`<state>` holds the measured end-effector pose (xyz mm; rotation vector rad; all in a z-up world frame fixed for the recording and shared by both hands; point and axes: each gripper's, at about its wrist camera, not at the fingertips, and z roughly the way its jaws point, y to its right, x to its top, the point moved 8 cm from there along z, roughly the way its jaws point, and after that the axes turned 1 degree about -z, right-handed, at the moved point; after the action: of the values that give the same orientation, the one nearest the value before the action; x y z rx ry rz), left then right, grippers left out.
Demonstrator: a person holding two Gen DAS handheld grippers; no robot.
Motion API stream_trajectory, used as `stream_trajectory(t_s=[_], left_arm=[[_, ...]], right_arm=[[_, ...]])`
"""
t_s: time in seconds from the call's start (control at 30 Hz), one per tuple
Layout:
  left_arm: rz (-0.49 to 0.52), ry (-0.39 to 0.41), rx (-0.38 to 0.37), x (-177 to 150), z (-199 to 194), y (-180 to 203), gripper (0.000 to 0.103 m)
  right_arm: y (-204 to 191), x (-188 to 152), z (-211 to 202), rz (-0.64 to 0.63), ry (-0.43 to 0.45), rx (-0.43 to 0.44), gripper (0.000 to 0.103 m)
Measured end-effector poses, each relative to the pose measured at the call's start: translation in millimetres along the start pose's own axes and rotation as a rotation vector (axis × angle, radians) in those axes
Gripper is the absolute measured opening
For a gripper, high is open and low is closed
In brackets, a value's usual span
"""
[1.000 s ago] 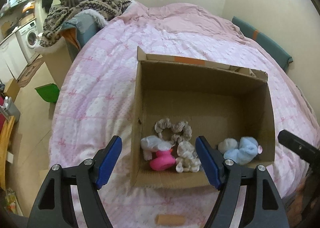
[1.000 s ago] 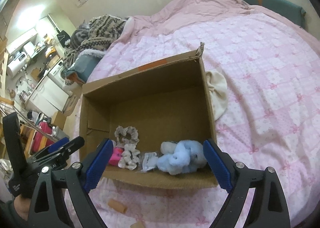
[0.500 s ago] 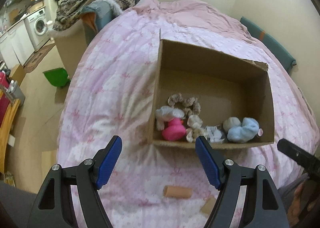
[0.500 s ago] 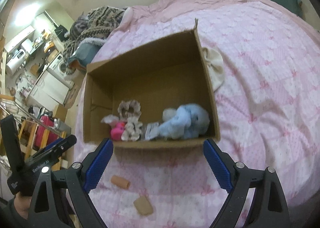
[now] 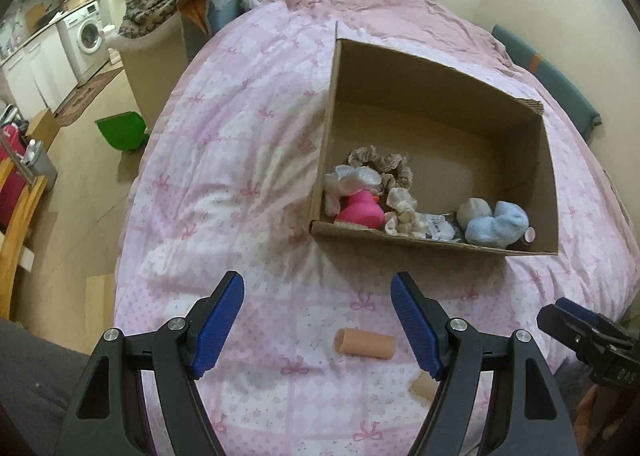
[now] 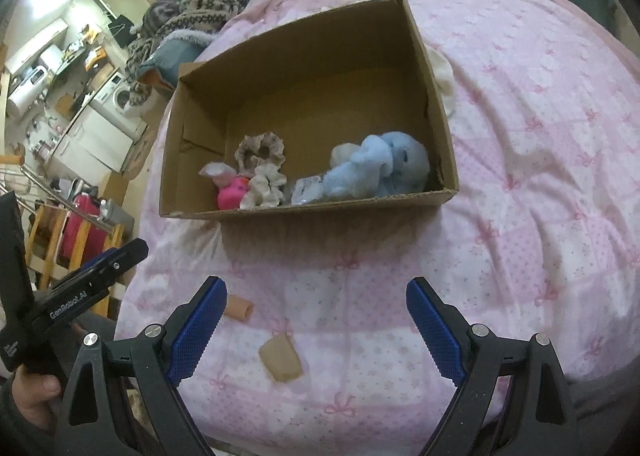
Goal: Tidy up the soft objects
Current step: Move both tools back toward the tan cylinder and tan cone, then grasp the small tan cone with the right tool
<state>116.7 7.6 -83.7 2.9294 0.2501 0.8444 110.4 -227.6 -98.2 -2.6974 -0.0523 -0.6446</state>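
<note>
- Your left gripper (image 5: 316, 320) hangs over the near edge of the bed (image 5: 224, 160), its fingers spread wide with nothing between them.
- Your right gripper (image 6: 316, 328) sits beside it in the same condition: fingers wide apart, empty.
- Two items lie loose on the quilt just ahead of the fingers: a tan roll (image 5: 365, 343) on its side, and a squat beige piece (image 6: 280, 359) near it. I judge these to be what is left to put away.
- Beyond them stands the cardboard box (image 6: 436, 96), open at the top.
- Along its near wall: a pink toy (image 6: 232, 192), pale scrunchies (image 6: 266, 186), a small clear packet (image 6: 306, 189) and a blue plush (image 6: 380, 166). A brownish scrunchie (image 6: 260, 148) sits just behind.
- Assessment: most of the job looks finished; the rear of the box is free.
- Something cream-coloured (image 6: 442, 78) shows behind the box's right wall; I cannot tell what it is.
</note>
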Motion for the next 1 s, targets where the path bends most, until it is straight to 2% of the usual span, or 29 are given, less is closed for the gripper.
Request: stream_trajectory(t_s=[0.13, 0.27, 0.37, 0.5, 0.53, 0.63, 0.77, 0.83, 0.9, 1.0], left_arm=[[-0.011, -0.008, 0.004, -2, 4, -5, 0.074], [-0.028, -0.021, 0.008, -3, 8, -11, 0.074], [-0.039, -0.035, 0.010, -5, 12, -15, 0.074], [-0.050, -0.045, 0.015, -6, 13, -19, 0.074], [-0.053, -0.049, 0.015, -7, 14, -20, 0.074], [-0.063, -0.072, 0.016, -10, 19, -22, 0.074], [-0.059, -0.122, -0.007, -17, 29, -18, 0.074], [-0.053, -0.141, -0.024, -19, 33, -14, 0.074], [-0.037, -0.158, -0.034, -23, 36, -10, 0.074], [0.006, -0.204, -0.053, -33, 43, 1, 0.074]], right_arm=[[1, -8, 12, 0.009, -0.056, 0.013, 0.097], [-17, -30, 38, -0.054, -0.189, 0.039, 0.095], [-30, -50, 61, -0.123, -0.289, 0.016, 0.082], [-50, -72, 83, -0.238, -0.388, -0.002, 0.079], [-52, -77, 87, -0.269, -0.405, -0.021, 0.068], [-55, -85, 92, -0.340, -0.412, -0.076, 0.045], [-60, -87, 91, -0.362, -0.408, -0.062, 0.030], [-65, -87, 87, -0.375, -0.394, -0.053, 0.016], [-69, -84, 81, -0.366, -0.369, -0.036, 0.010], [-67, -71, 68, -0.310, -0.320, -0.010, 0.009]])
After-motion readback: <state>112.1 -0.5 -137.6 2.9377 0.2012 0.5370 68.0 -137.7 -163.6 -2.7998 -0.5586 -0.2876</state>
